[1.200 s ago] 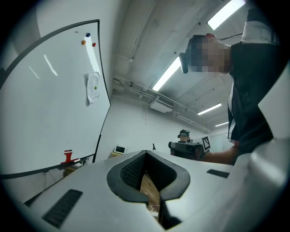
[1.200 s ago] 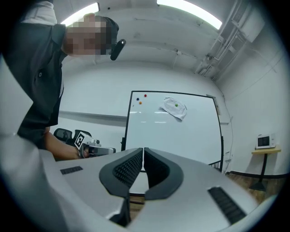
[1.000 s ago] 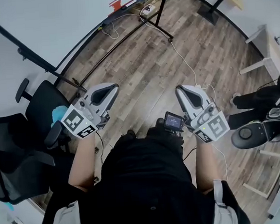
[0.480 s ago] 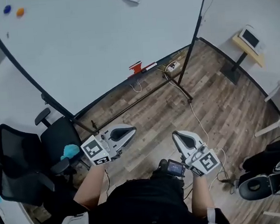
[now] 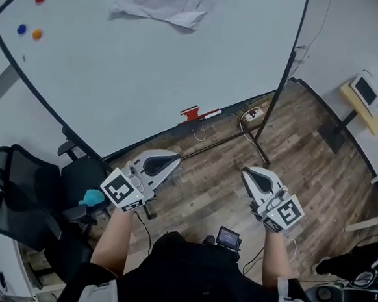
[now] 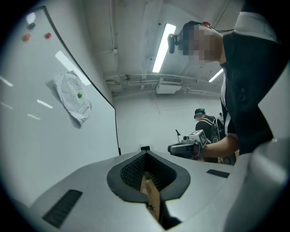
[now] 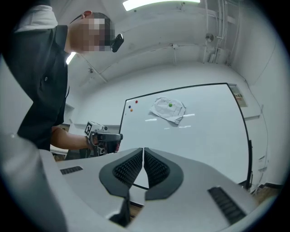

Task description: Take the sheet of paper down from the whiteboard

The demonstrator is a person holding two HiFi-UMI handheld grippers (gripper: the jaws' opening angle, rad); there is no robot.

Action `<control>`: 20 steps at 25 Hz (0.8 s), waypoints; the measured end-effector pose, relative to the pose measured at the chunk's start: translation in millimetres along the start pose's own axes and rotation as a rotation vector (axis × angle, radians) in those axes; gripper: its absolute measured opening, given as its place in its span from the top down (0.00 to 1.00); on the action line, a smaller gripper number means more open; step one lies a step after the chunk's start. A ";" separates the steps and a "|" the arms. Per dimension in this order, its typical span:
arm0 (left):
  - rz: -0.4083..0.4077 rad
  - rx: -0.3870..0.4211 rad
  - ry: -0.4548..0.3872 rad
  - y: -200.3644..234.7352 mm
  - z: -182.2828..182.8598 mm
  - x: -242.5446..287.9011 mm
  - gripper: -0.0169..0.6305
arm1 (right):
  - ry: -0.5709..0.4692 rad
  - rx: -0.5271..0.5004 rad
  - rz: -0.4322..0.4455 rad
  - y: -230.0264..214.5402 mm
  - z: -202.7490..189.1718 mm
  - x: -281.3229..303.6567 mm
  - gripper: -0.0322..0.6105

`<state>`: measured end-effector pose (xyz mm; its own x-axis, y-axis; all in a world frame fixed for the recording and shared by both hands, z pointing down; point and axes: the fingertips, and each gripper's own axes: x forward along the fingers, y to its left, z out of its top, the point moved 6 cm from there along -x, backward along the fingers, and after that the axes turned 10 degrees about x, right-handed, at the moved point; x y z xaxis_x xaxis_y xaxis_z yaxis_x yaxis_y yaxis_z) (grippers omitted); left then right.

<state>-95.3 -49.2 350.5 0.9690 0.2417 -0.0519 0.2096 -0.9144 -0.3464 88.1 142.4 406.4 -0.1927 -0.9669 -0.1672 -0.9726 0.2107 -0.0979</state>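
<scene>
White, crumpled paper (image 5: 164, 4) hangs high on the far whiteboard (image 5: 138, 79), pinned by a green magnet (image 7: 170, 104). The step in hand looks like the approach: left gripper (image 5: 175, 161) and right gripper (image 5: 250, 173) sit low and near, well apart from the paper, jaws pressed together on nothing. Next, one must reach the paper, open and pinch an edge. No writing is legible, only square markers on the grippers.
</scene>
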 end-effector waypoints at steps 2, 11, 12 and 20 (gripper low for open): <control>-0.005 0.049 0.037 12.3 6.7 3.7 0.96 | -0.021 -0.031 0.037 -16.4 12.2 17.2 0.92; 0.117 0.280 0.107 120.7 61.3 18.0 0.96 | -0.212 -0.274 0.148 -64.5 133.0 131.0 0.92; 0.135 0.307 0.110 134.1 69.0 20.3 0.96 | -0.218 -0.294 0.147 -66.9 147.2 146.8 0.92; 0.209 0.559 0.223 236.5 125.8 41.0 0.96 | -0.182 -0.560 0.186 -94.0 239.5 263.5 0.92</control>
<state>-22.5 -214.7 148.6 0.9986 -0.0518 0.0045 -0.0282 -0.6123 -0.7901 159.8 -97.7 136.6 -0.3881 -0.8708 -0.3016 -0.8550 0.2181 0.4705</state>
